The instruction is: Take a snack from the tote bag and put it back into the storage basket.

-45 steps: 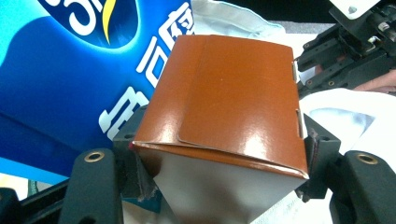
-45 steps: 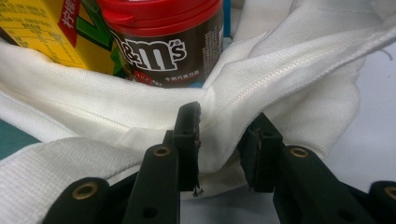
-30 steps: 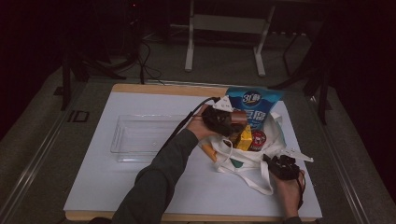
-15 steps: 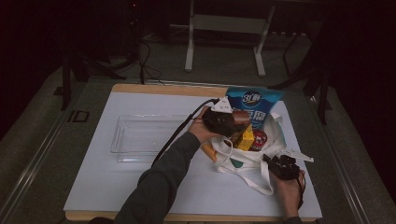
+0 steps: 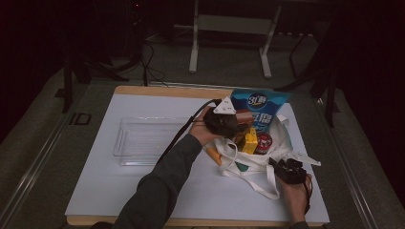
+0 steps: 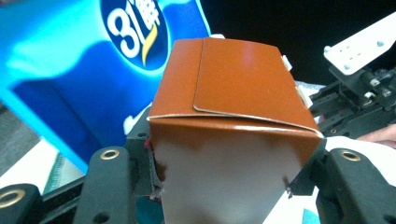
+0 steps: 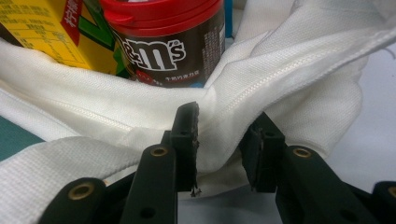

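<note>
Box held over the bag

My right gripper pinches the white bag's near edge. Above the bag, my left gripper has just squeezed in and clamps the brown box, blue packet behind.

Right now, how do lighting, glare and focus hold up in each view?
High view: dim, dark surroundings, only the white mat lit. Left gripper view: bright, soft glare on the brown carton, blue bag behind slightly blurred. Right gripper view: evenly lit, sharp weave on the white tote bag, M&M's jar legible.
</note>
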Tool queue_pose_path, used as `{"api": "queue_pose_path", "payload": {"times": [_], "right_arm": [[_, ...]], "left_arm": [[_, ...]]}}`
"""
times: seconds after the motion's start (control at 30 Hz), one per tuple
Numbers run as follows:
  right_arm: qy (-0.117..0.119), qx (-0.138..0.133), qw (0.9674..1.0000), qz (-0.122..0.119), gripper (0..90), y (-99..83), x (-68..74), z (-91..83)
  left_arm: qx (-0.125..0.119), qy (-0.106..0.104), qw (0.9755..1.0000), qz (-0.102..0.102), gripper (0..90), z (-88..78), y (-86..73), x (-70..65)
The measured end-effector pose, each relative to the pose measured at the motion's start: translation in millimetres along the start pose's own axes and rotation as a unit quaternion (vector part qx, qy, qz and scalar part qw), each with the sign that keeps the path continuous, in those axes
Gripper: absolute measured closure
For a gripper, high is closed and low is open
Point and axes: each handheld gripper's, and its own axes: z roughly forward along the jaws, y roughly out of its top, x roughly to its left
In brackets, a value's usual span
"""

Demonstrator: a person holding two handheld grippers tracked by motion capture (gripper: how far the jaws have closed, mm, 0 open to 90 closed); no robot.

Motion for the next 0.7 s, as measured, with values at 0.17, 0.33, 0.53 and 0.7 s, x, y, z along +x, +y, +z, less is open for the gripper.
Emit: {"api": "queue_pose_path", "payload": {"times": [0.17, 0.33, 0.53, 0.7], "right_arm": [[0.000, 0.000, 1.0000, 0.001, 68.0, -0.2, 0.0, -0.1], [0.001, -0.001, 1.0000, 0.001, 67.7, -0.3, -0.2, 0.0], [0.004, -0.001, 1.0000, 0.003, 67.1, -0.4, -0.9, -0.1], [0.005, -0.002, 1.0000, 0.004, 67.0, -0.5, -1.1, 0.0]], "left_arm": [[-0.022, 0.002, 0.9997, -0.007, 43.1, -14.4, 9.1, 1.2], [-0.031, 0.014, 0.9994, 0.002, 43.1, -26.6, 19.7, -1.2], [-0.039, 0.028, 0.9988, 0.009, 43.1, -40.2, 26.3, -1.4], [-0.056, 0.026, 0.9981, 0.001, 43.1, -55.4, 29.6, 1.0]]}}
